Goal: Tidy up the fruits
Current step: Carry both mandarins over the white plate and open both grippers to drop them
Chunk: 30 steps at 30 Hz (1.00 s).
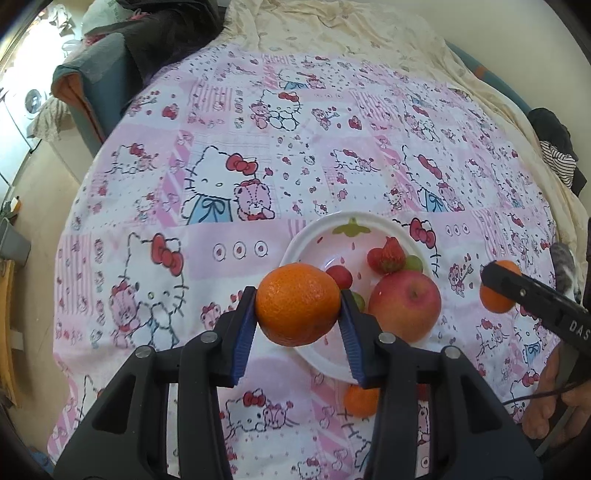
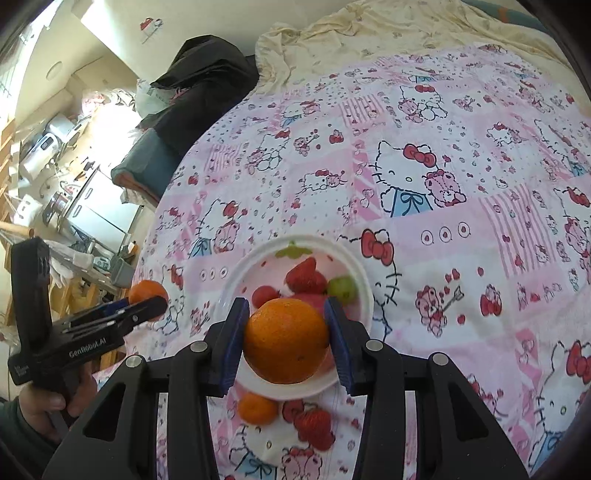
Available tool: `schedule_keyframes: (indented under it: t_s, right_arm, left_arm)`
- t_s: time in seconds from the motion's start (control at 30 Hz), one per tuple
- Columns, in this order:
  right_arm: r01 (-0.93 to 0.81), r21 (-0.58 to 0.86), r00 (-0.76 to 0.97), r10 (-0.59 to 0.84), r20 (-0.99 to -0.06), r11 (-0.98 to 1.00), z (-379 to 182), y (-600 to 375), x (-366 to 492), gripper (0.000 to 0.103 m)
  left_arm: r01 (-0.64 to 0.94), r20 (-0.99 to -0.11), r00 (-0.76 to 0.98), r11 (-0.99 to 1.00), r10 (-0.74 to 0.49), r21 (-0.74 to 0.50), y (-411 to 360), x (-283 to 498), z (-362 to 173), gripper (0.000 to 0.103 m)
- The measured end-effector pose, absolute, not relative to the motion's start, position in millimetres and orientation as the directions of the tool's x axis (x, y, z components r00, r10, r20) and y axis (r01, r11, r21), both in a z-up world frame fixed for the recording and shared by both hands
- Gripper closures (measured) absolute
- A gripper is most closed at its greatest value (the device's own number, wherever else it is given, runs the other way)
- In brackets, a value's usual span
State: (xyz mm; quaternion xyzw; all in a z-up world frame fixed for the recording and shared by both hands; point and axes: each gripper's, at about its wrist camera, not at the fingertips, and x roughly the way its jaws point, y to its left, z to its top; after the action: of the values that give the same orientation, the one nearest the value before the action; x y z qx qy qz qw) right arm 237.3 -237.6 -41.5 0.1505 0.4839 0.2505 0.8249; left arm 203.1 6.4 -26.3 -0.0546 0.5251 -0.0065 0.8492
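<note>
My left gripper (image 1: 298, 306) is shut on an orange (image 1: 297, 305) and holds it above the near left rim of a white strawberry-print plate (image 1: 321, 232). The plate holds a red apple (image 1: 405, 304), a strawberry (image 1: 386, 255), a red grape (image 1: 339, 276) and green grapes (image 1: 413, 263). My right gripper (image 2: 285, 336) is shut on a second orange (image 2: 286, 340) above the plate's (image 2: 240, 273) near edge. A small tangerine (image 2: 257, 407) and strawberries (image 2: 314, 424) lie on the cloth below the plate. Each gripper shows in the other view, the right one (image 1: 495, 284) and the left one (image 2: 147, 302).
The plate sits on a pink Hello Kitty bedsheet (image 1: 229, 184) over a bed. A cream blanket (image 1: 332, 33) and dark clothing (image 1: 162, 33) lie at the far end. The bed's left edge drops to the floor and furniture (image 2: 92, 206). A cat (image 1: 565, 266) is at the right edge.
</note>
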Motion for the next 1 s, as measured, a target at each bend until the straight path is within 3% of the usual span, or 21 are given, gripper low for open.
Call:
schedule_keyframes:
  t_s: [0.23,1.0]
  right_arm:
    - [-0.233,0.523,0.395,0.571,-0.720,0.820,-56.7,-234.8,263.4,0.059]
    - [-0.252,0.581,0.258,0.633,-0.730,0.774,-94.7,-187.7,286.4,0.056]
  left_arm:
    - [-0.007,-0.888,0.430,0.983,-0.165,-0.186,4.5,227.4,-48.0,0.064]
    - [0.014,-0.943,0.285,0.984,-0.174,-0.177,-8.0,235.0,-96.2,0.063]
